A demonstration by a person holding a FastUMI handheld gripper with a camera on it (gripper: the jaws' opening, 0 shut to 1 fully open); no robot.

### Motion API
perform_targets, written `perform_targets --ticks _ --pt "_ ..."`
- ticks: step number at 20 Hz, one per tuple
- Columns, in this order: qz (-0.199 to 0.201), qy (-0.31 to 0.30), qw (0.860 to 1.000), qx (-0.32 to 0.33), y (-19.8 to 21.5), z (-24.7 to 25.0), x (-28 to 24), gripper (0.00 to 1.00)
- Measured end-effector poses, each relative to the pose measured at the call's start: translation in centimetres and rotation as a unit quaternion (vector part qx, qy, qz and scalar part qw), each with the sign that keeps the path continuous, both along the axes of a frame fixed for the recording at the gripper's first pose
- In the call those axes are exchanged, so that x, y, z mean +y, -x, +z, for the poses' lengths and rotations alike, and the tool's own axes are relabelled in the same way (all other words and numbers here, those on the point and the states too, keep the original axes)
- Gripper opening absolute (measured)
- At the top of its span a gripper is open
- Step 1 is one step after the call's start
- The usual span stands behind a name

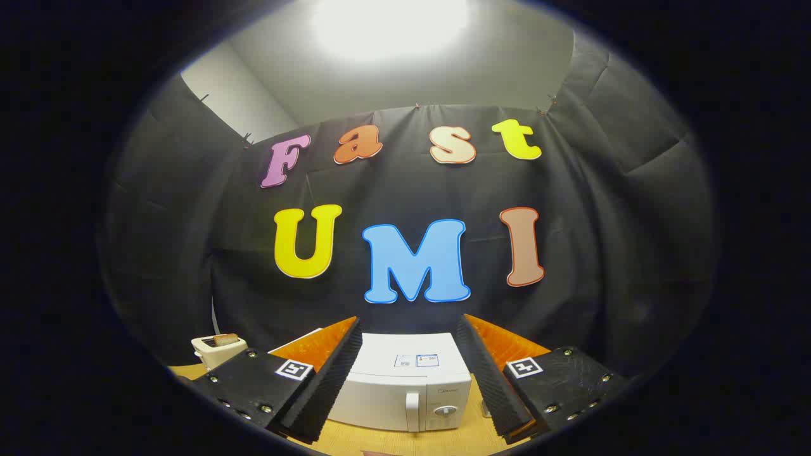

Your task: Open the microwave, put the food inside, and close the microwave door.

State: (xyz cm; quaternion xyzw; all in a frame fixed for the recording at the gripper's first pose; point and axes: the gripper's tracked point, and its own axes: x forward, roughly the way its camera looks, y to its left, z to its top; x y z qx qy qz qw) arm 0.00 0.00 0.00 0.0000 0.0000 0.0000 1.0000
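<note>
The gripper [408, 373] is showing two long fingers [326, 383] that are running forward as wedge-shaped bars, and their inner faces are carrying a ribbed, sawtooth-like padding along the whole length. The fingers are standing wide apart with nothing pressed between them. Each finger is sitting on a flat, matte mounting block with a slightly scuffed surface. Small round screws [264, 408] are glinting along the edges of both blocks, several on each side. A square printed marker [293, 369], a bold pattern on a pale ground, is lying on top of the left block, and a second marker of the same kind [523, 367] is lying on the right block.
</note>
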Motion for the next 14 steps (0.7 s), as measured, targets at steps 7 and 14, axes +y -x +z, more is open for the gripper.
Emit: perform_targets --ticks 7,14 --pt "0.006 0.011 1.0 0.009 -0.2 -0.7 1.1 0.95" --pt "0.005 0.019 1.0 0.015 -0.8 -1.2 0.5 0.95"
